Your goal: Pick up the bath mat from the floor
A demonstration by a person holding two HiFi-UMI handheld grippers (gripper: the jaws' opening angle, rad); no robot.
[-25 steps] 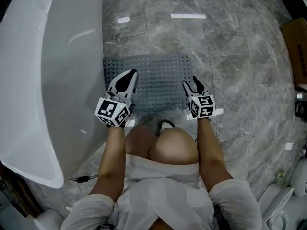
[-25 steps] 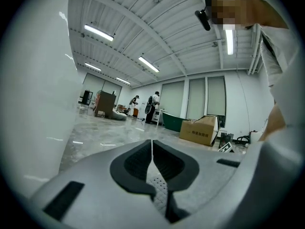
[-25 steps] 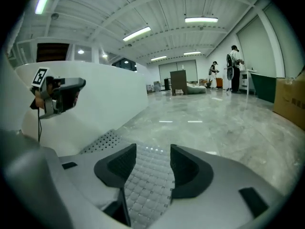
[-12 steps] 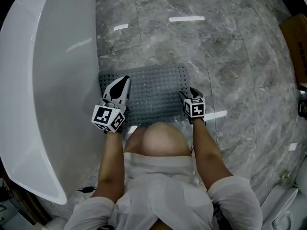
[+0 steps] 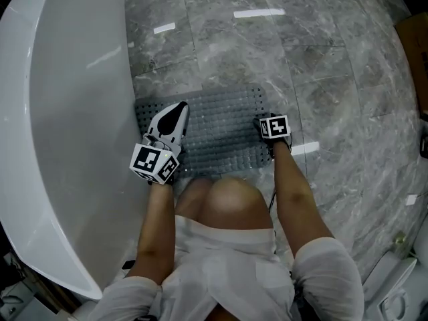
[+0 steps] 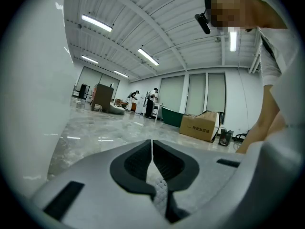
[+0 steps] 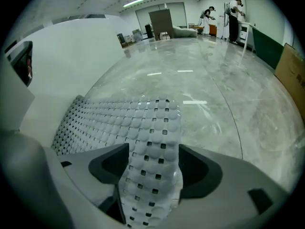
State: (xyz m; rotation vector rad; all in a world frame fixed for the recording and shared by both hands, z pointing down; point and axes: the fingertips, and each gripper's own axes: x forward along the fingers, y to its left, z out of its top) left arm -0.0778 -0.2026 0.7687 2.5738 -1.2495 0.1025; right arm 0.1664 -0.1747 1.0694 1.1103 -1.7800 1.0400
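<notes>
The grey perforated bath mat [image 5: 217,132] lies flat on the marble floor beside the tub. My left gripper [image 5: 179,109] hovers over the mat's left part, nearly level, its tips shut on nothing [image 6: 152,144]; a patch of mat [image 6: 160,191] shows under the jaws. My right gripper [image 5: 267,127] points steeply down at the mat's right edge. Its jaws have just been opening and now stand open [image 7: 152,173]. The mat [image 7: 119,118] fills the gap between them, and the pads do not press on it.
A white bathtub [image 5: 60,119] stands along the mat's left side, close to my left gripper. The person's bent knees [image 5: 224,196] are just behind the mat. A cardboard box [image 5: 416,52] is at the far right, and a white fixture [image 5: 394,289] at the bottom right.
Both grippers have come down and forward toward the mat. The right one sank most and tipped from slanted to steeply downward over the mat's right edge. The person has crouched lower.
</notes>
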